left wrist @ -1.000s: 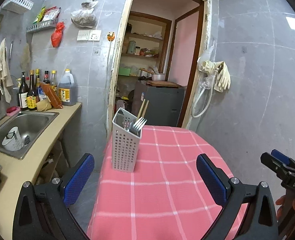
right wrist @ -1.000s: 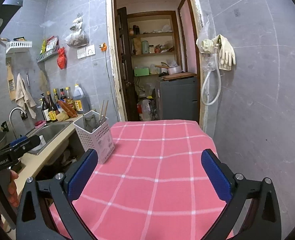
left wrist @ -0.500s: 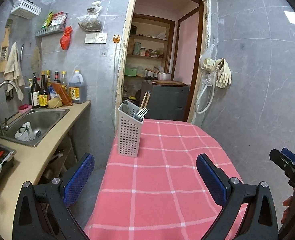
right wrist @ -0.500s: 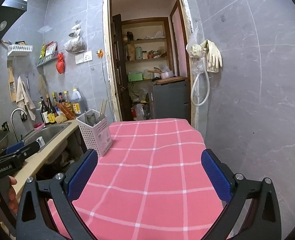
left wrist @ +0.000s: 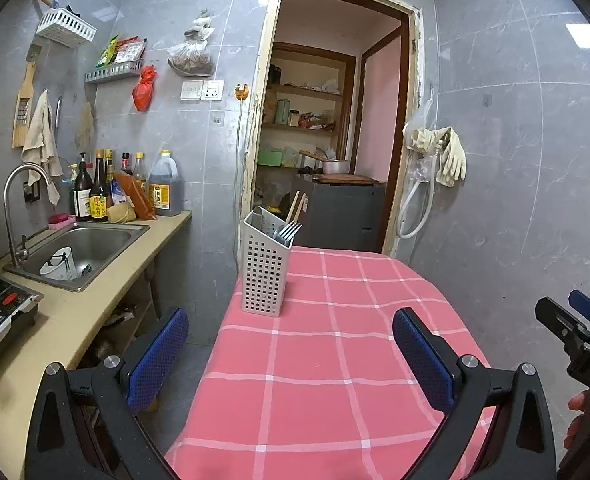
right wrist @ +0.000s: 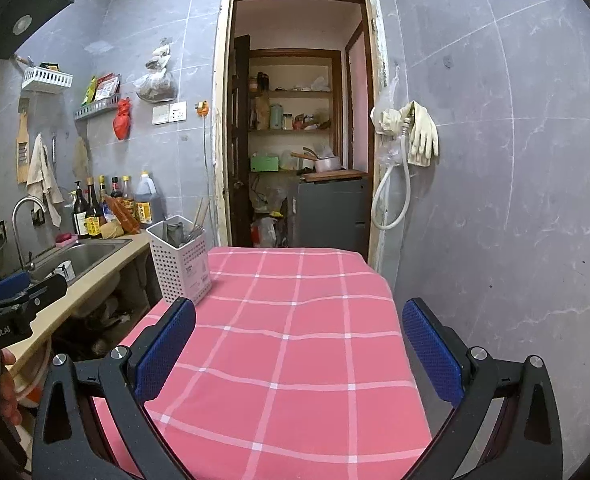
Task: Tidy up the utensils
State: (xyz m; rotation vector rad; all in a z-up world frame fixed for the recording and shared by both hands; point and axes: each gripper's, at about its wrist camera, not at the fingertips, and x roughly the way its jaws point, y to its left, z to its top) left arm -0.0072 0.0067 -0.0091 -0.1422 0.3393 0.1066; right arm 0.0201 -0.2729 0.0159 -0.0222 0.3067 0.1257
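Left wrist view: we see our left gripper [left wrist: 291,354] with its 2 blue-padded fingers [left wrist: 157,358] spread wide and nothing between them, hovering above the near end of the table covered in a pink checked cloth [left wrist: 335,360]. The white perforated plastic utensil holder [left wrist: 266,266] stands upright on the far left corner of that table, well apart from the fingers. Metal forks [left wrist: 289,231] lean out of its right side, and 2 wooden chopsticks [left wrist: 297,205] rise from its back. To the left runs a beige counter [left wrist: 75,320] with a steel sink [left wrist: 81,250], and a row of dark sauce bottles [left wrist: 95,196] lines the grey tiled wall. Our right gripper [left wrist: 575,330] shows at the right edge, beside the table; from here we cannot tell how its jaws stand.

Right wrist view: our right gripper [right wrist: 299,350] also has its 2 blue-padded fingers [right wrist: 433,354] wide apart and empty, above the pink cloth [right wrist: 295,340]. The utensil holder [right wrist: 181,260] sits at the table's far left corner, just past the left finger, not touching it. Our left gripper [right wrist: 19,292] appears at the left edge over the counter [right wrist: 71,300]. Pale rubber gloves [right wrist: 421,136] hang on the right wall by the open doorway [right wrist: 295,120].
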